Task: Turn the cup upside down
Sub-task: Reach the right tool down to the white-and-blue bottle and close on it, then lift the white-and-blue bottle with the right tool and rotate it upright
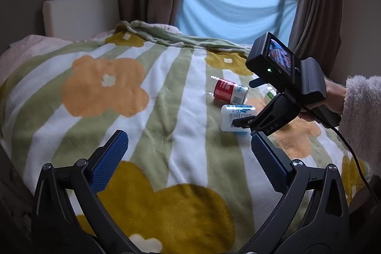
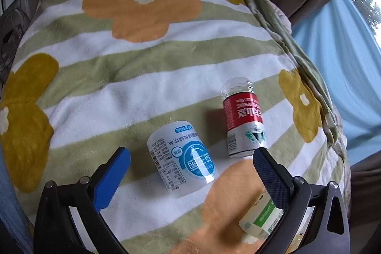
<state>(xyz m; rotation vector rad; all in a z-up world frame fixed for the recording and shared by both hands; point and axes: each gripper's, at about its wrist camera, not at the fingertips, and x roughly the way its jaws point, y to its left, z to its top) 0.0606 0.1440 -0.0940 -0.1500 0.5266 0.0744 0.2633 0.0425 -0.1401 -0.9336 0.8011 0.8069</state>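
Right hand-held gripper (image 2: 191, 158) gapes over white blue-labelled cup (image 2: 182, 158).

The white plastic cup with a blue round label (image 2: 183, 158) and the red-and-white labelled clear cup (image 2: 243, 118) carry print and barcodes, too blurred to read.

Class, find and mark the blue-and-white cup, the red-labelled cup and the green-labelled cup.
Blue-and-white cup (image 2: 183, 158): right wrist view, middle of its side.
Red-labelled cup (image 2: 243, 111): right wrist view, red label band.
Green-labelled cup (image 2: 262, 218): right wrist view, green label.
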